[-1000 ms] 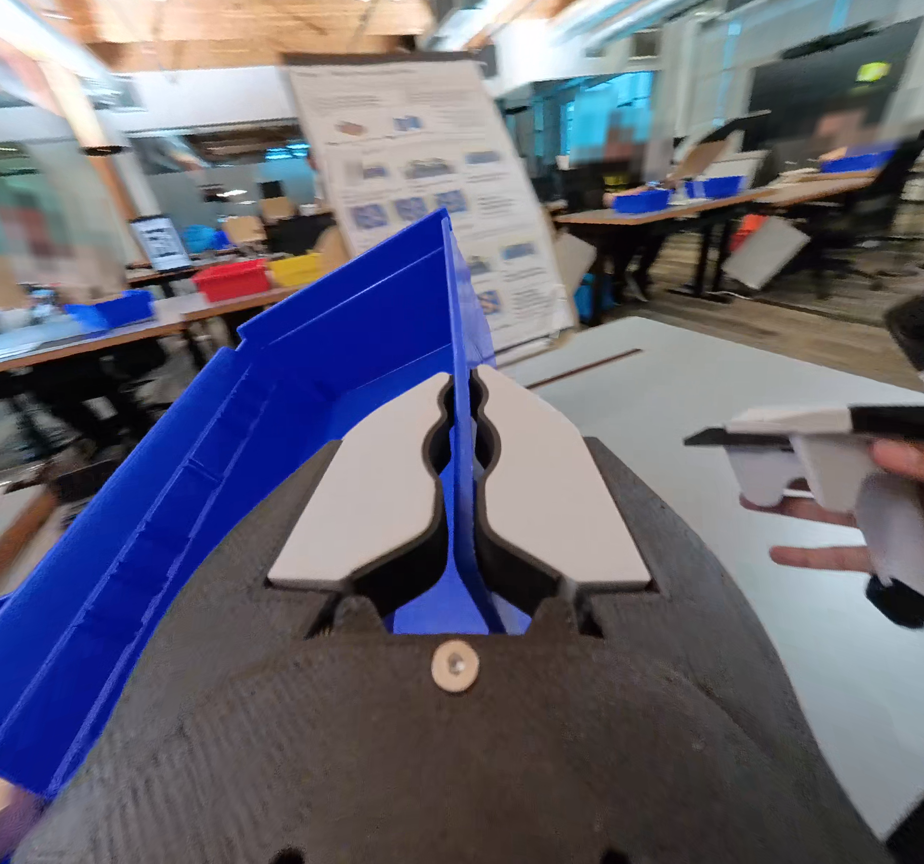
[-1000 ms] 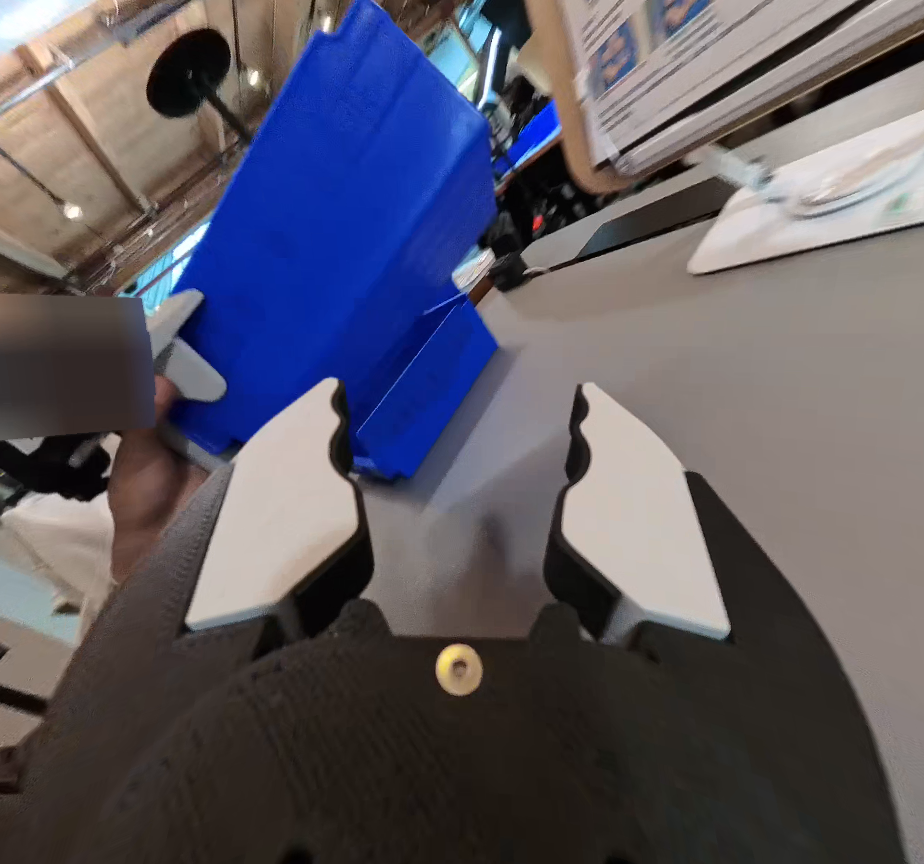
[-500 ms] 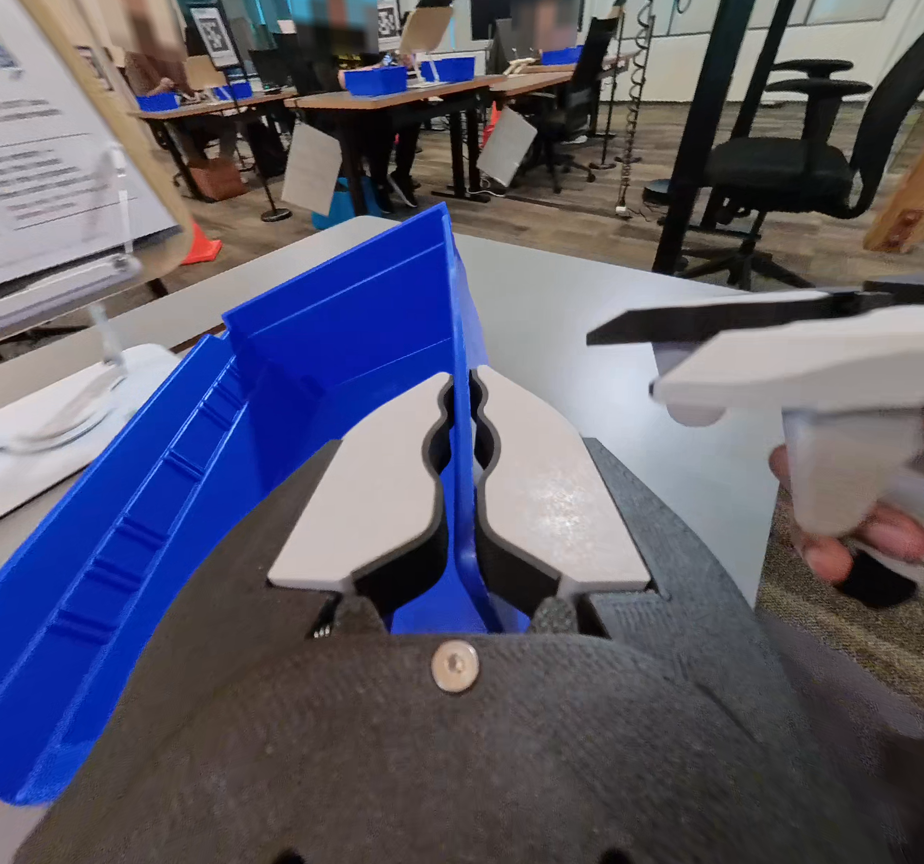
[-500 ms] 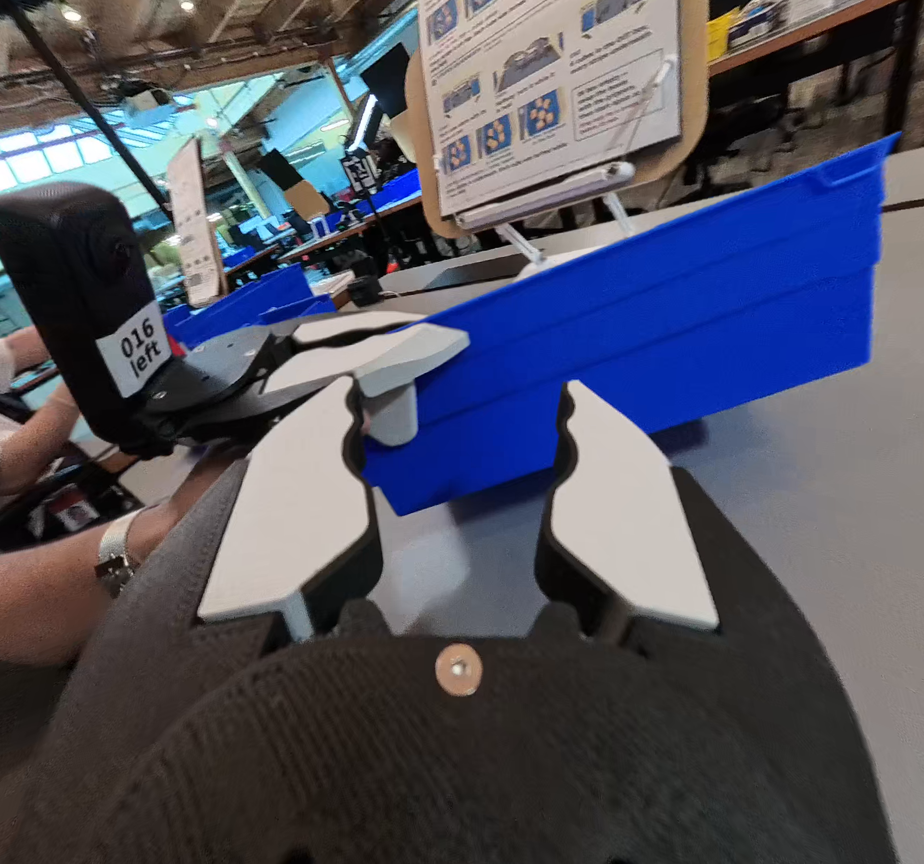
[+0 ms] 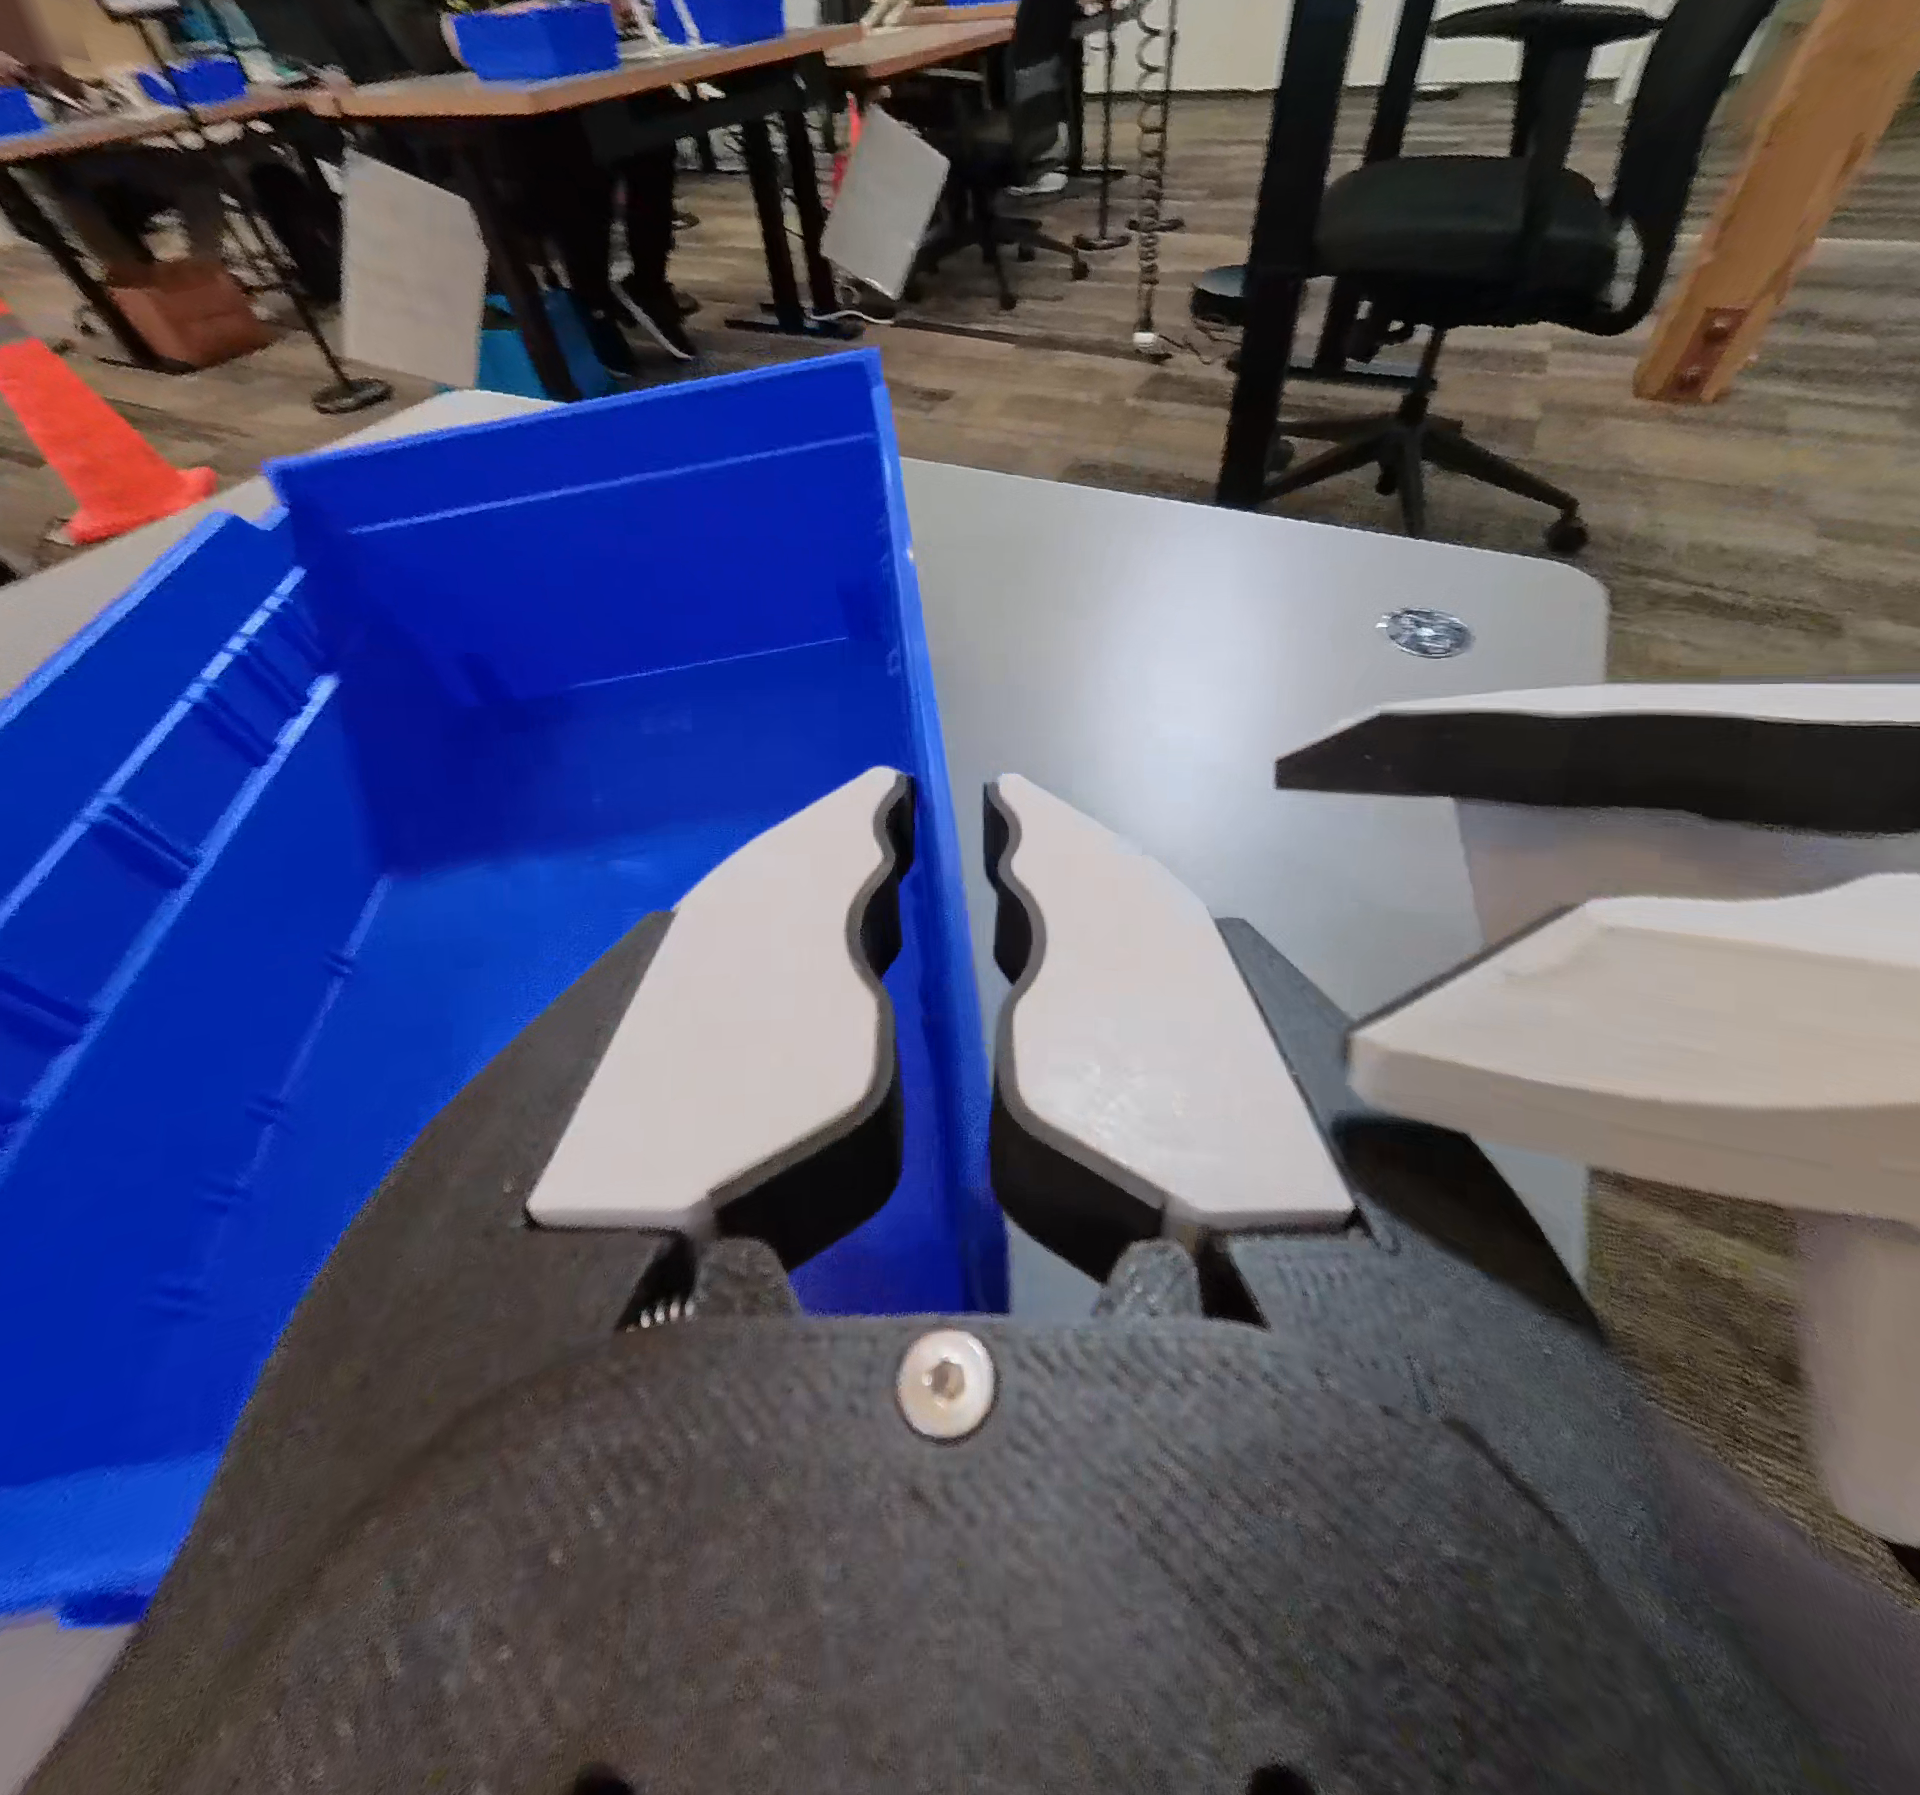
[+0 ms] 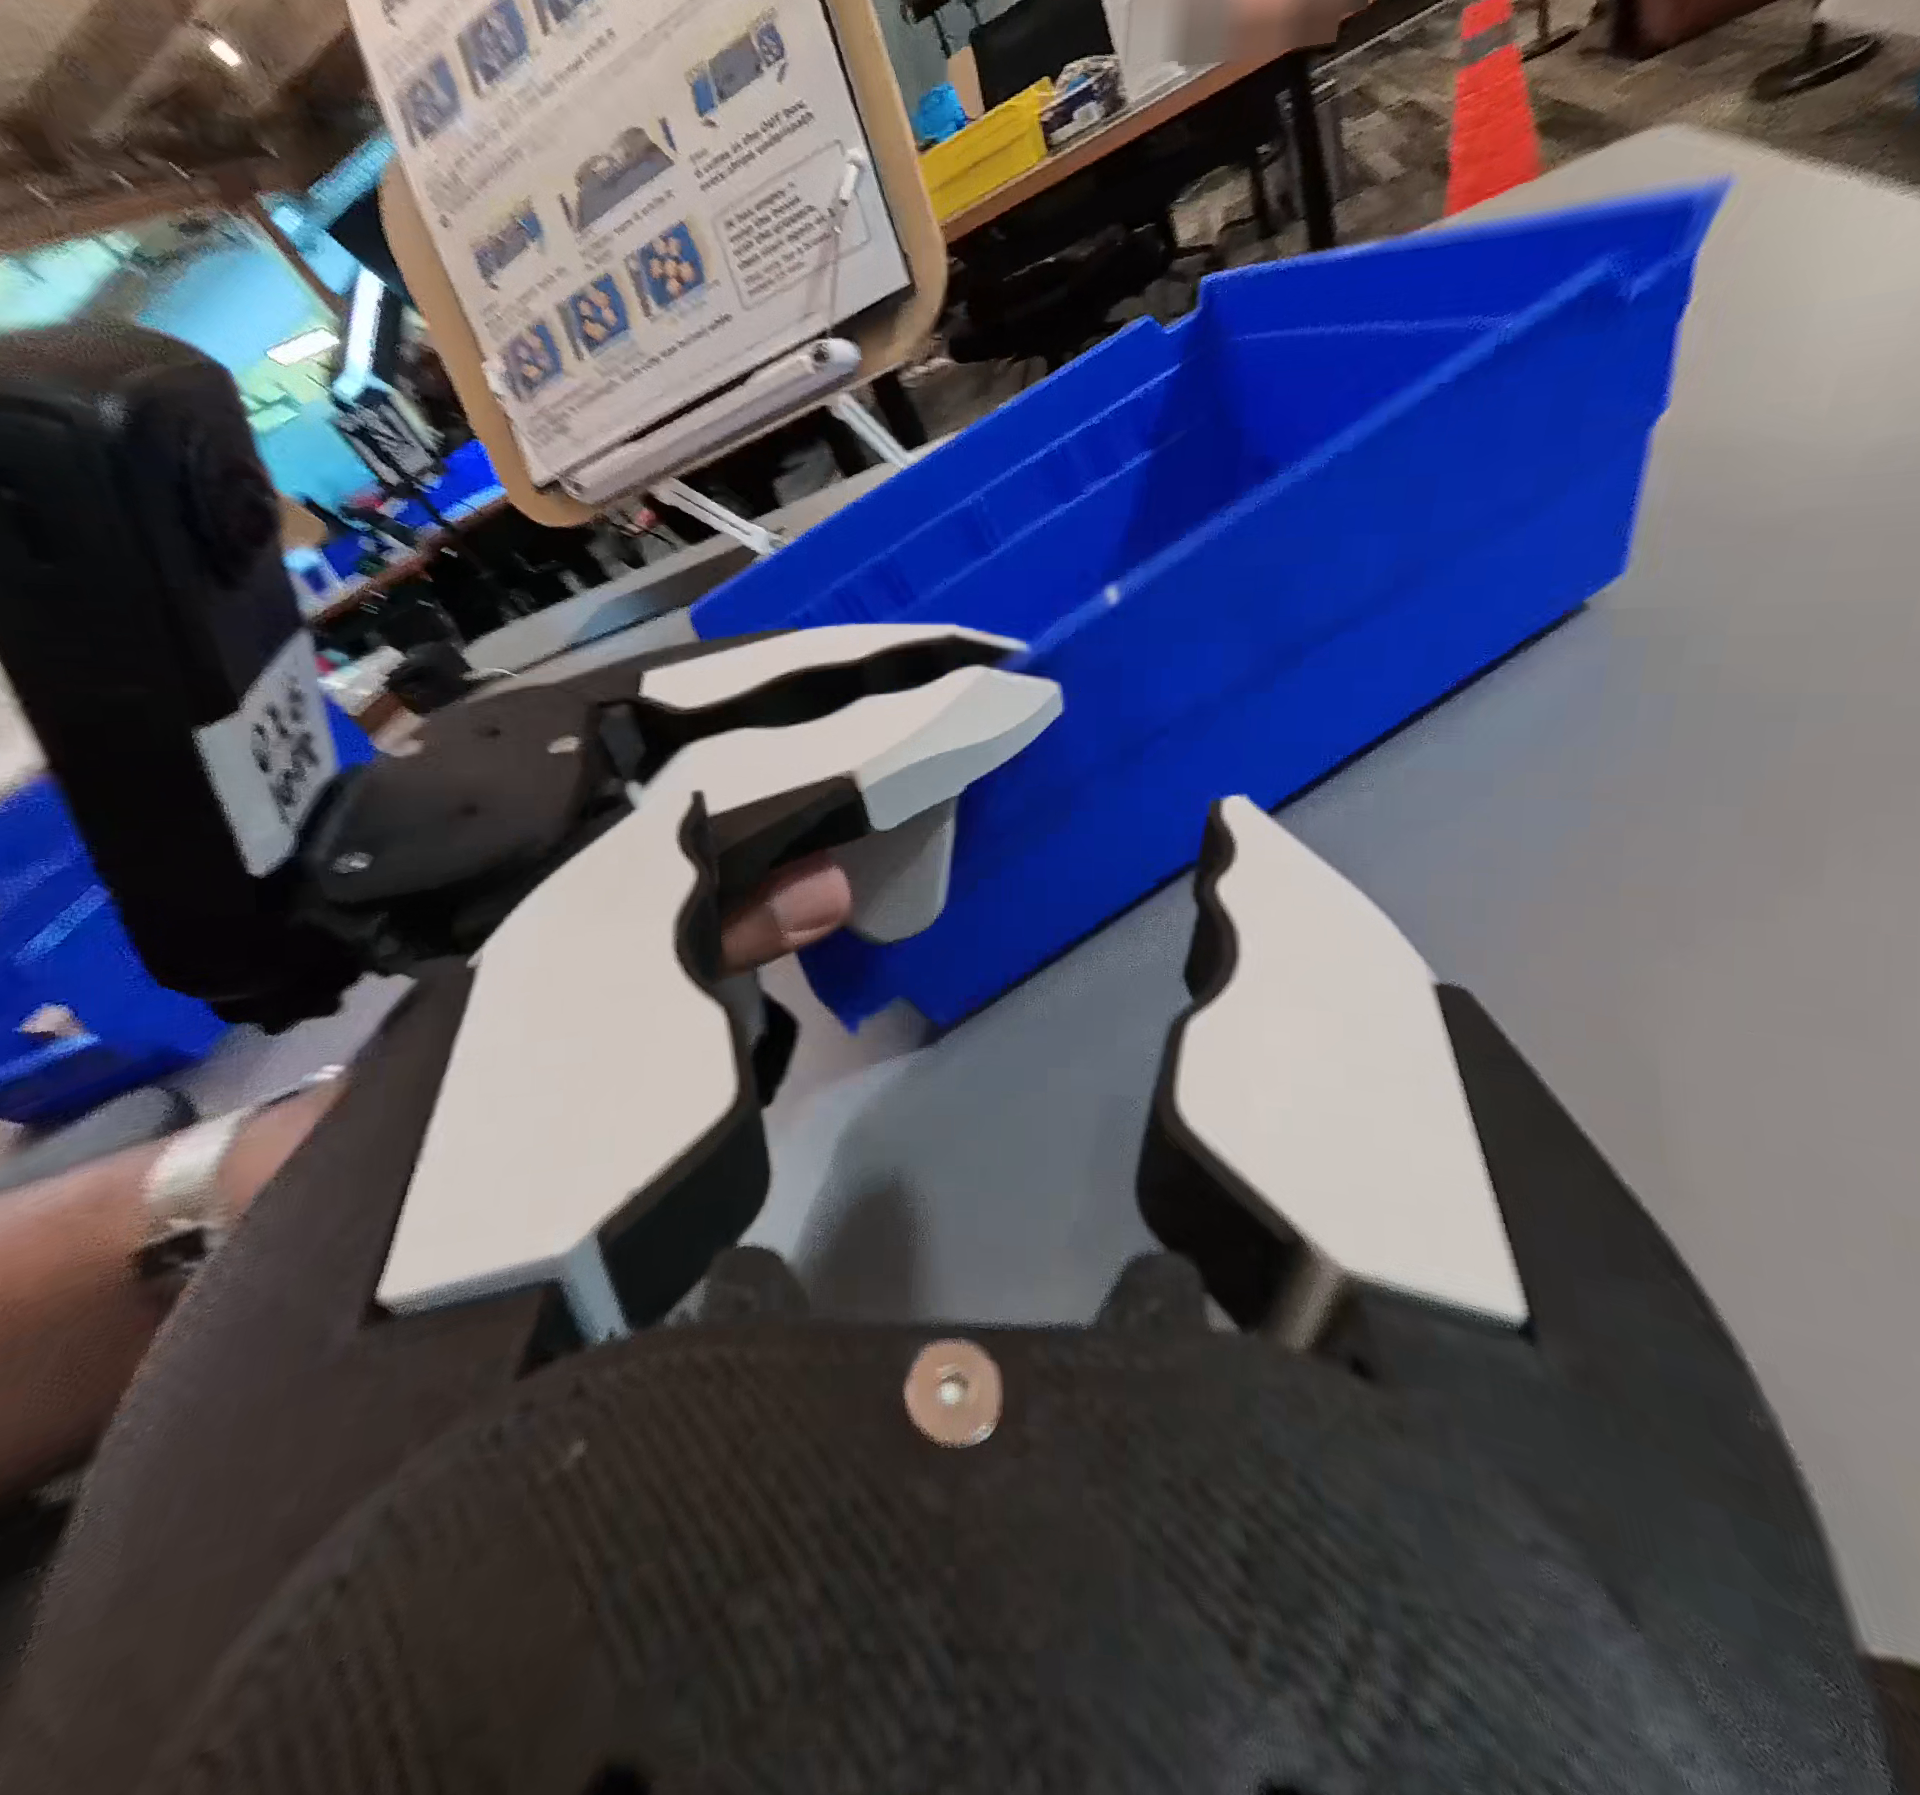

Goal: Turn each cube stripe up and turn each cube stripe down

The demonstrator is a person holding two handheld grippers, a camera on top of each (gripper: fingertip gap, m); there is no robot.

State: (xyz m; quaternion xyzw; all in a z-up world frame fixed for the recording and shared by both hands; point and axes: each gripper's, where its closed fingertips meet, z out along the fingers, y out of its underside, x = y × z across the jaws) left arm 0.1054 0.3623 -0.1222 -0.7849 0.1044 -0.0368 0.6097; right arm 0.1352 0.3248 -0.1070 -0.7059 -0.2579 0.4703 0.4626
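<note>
The grey table (image 5: 1195, 602) fills most of both views, and its near edge is cut off behind your tools. On it rests the blue bin (image 5: 623, 602), long and open-topped. From the left wrist view you see only its far end, one long side and a strip of bare floor; the rest of the inside is hidden behind the gripper body. No cubes show in either view, so where they are cannot be told.

Your left gripper (image 5: 940, 789) straddles the bin's near wall at its rim, one finger inside and one outside. It is loosened: grey table shows through a gap between the outer finger and the wall, while the inner finger lies against the plastic or just beside it. Your right gripper (image 6: 958, 810) hovers over the table just beside the bin's near corner, jaws spread wide with nothing between them.

Behind the bin stands an instruction board (image 6: 623, 135) on a stand, with small pictures and printed lines, smeared by motion. A black office chair (image 5: 1475, 218) sits beyond the table's far corner, and an orange cone (image 6: 1491, 83) stands on the floor.

A white sticker (image 6: 265, 758) on the left tool's black camera housing bears dark marks too blurred to make out. One fingertip (image 6: 790, 914) of your left hand peeks from under that tool; the hand itself is hidden. A small round metal disc (image 5: 1423, 630) is set in the table's corner.
</note>
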